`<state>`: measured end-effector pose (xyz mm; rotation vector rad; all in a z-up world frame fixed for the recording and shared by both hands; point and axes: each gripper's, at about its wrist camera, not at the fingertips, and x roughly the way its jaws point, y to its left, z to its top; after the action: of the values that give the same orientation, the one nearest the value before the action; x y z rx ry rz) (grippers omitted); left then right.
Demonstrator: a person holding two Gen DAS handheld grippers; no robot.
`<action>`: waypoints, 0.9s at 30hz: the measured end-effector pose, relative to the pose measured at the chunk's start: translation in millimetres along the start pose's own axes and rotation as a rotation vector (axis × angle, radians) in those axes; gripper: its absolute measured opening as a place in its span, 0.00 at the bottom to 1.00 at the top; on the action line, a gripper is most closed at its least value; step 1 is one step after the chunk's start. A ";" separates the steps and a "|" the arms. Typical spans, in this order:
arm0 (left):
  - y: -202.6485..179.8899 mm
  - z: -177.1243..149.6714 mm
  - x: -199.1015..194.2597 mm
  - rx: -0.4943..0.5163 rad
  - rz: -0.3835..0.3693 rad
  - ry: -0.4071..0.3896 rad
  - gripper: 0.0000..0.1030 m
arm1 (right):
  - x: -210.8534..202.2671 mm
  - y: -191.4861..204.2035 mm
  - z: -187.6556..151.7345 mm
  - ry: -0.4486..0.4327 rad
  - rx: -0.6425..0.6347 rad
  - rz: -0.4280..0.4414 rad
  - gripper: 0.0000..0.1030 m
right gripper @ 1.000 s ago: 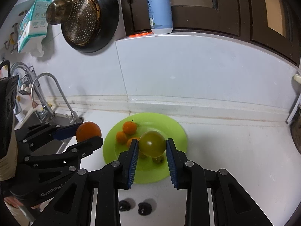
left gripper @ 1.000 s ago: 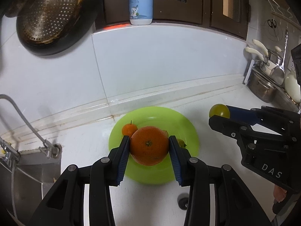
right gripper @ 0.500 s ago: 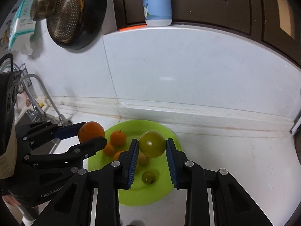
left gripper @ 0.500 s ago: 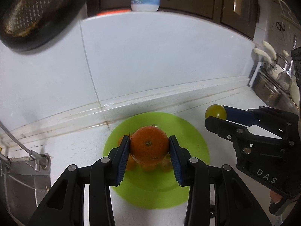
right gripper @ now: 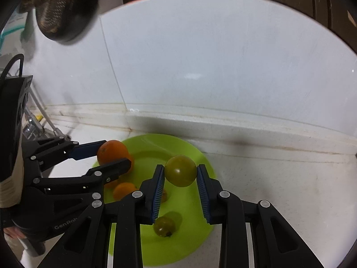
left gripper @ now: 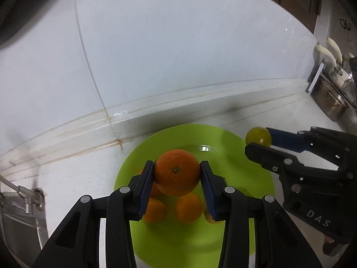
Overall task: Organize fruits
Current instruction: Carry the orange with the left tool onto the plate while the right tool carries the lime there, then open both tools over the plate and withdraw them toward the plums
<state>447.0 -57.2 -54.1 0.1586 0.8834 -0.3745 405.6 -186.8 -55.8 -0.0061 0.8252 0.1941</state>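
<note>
My left gripper point(left gripper: 177, 175) squeezes one big orange point(left gripper: 177, 172) tight between its blue pads; the orange is round with no long side, and its little stem dot faces me; my right gripper point(right gripper: 180, 175) is closed on one green tomato point(right gripper: 180, 173), round too. Both fruits hang just above the green plate point(left gripper: 256, 178). On the plate I count three small oranges point(left gripper: 188, 207) under my left gripper, and one small green tomato point(right gripper: 164, 226) near my right one; a small yellowish fruit by the right gripper's left pad is too hidden to name. The far half of the plate is bare; white counter point(right gripper: 279, 189) lies open to the right. Behind the plate's far edge the counter meets the white wall point(left gripper: 178, 55); the sink point(left gripper: 22, 218) sits at the left.
</note>
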 end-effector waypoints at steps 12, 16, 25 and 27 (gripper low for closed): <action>-1.3 0.7 21.9 0.026 0.003 0.032 0.41 | 30.0 -3.1 -9.3 0.051 0.004 0.014 0.30; -1.5 0.6 18.1 0.026 0.016 0.018 0.50 | 27.1 -6.0 -9.1 0.052 0.017 0.010 0.34; 2.4 -2.5 -23.7 0.008 0.070 -0.041 0.57 | 2.7 -9.5 -10.2 0.018 0.022 -0.008 0.34; 1.3 -5.1 -33.9 -0.003 0.072 -0.054 0.57 | -5.9 -7.0 -10.2 0.004 0.016 -0.007 0.34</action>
<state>424.3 -45.9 -30.9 0.1758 0.8228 -0.3090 395.5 -195.5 -58.9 0.0053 0.8310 0.1811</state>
